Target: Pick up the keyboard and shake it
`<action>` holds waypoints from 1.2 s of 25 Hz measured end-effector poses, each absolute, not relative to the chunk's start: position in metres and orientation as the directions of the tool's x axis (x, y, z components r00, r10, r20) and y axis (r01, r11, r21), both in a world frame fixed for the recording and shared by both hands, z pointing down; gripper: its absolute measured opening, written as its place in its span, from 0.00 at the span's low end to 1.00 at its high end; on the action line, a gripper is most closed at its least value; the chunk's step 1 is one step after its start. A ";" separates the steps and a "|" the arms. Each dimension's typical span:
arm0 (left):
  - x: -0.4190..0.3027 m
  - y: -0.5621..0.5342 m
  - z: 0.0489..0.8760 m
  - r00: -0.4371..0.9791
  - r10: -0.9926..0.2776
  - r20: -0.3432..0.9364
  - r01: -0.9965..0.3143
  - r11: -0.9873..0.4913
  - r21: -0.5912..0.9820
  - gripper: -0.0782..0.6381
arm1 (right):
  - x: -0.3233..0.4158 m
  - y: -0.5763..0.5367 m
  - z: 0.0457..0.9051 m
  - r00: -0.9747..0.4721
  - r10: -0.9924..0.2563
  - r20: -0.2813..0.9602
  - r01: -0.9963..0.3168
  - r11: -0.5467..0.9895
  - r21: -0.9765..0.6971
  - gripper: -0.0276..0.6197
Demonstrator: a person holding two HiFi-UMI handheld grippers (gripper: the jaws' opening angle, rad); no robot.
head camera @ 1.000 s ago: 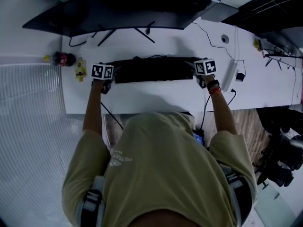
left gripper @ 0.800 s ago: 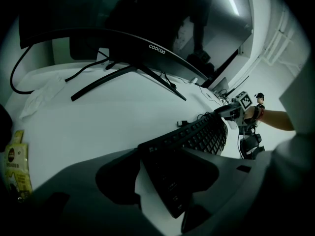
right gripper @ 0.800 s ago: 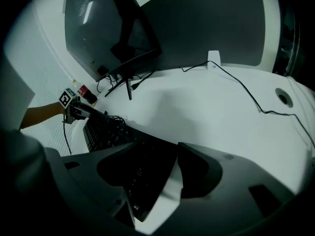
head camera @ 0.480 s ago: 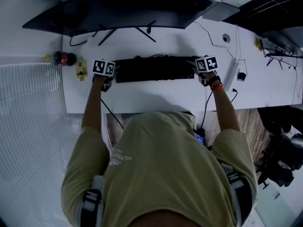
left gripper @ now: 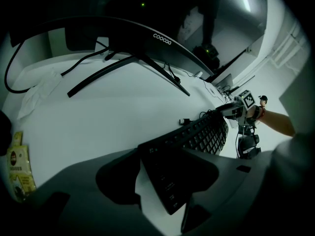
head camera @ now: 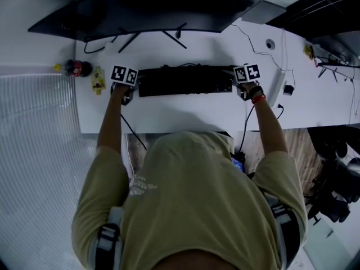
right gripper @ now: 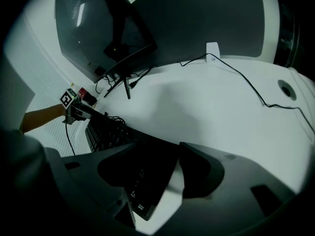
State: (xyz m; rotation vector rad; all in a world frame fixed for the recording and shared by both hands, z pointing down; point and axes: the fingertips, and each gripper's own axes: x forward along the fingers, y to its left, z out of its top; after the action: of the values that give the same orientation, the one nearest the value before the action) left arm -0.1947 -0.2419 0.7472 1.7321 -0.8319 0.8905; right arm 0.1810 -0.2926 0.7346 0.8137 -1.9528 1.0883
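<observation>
Edging inward over the last second, the left gripper [left gripper: 160, 181] and right gripper [right gripper: 162, 175] now each straddle one end of the keyboard [head camera: 185, 81], flat midway between the table's [head camera: 169, 116] near and far edges, jaws spread and seemingly not yet clamped, so lifting awaits.

White table [head camera: 169, 114]: curved monitor [head camera: 152, 10] on splayed stand at the back; black keyboard [head camera: 185, 80] centre, before the monitor; bottle [head camera: 76, 68] and yellow packet [head camera: 98, 80] by left edge; white power strip [head camera: 275, 86] right; thin cable [head camera: 247, 38] and round grommet [head camera: 270, 44] back right
</observation>
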 end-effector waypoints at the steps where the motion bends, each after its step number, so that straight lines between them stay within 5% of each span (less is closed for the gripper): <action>1: -0.195 -0.242 0.747 0.496 -0.127 0.859 -0.850 -0.277 0.449 0.44 | 0.181 -0.292 0.735 -0.512 -0.150 0.846 -0.804 0.432 -0.409 0.43; 8: -0.195 -0.240 0.748 0.472 -0.112 0.874 -0.860 -0.275 0.429 0.43 | 0.180 -0.291 0.734 -0.451 -0.076 0.889 -0.831 0.400 -0.387 0.42; 30: -0.198 -0.229 0.726 0.416 -0.214 0.884 -0.890 -0.296 0.347 0.41 | 0.183 -0.283 0.706 -0.426 -0.210 0.880 -0.869 0.364 -0.334 0.41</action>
State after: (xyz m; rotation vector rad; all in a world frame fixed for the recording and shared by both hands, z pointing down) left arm -0.1977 -0.2290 0.7260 1.7601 -0.9593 0.9316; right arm 0.1833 -0.2827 0.7061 0.9415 -1.8563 1.0828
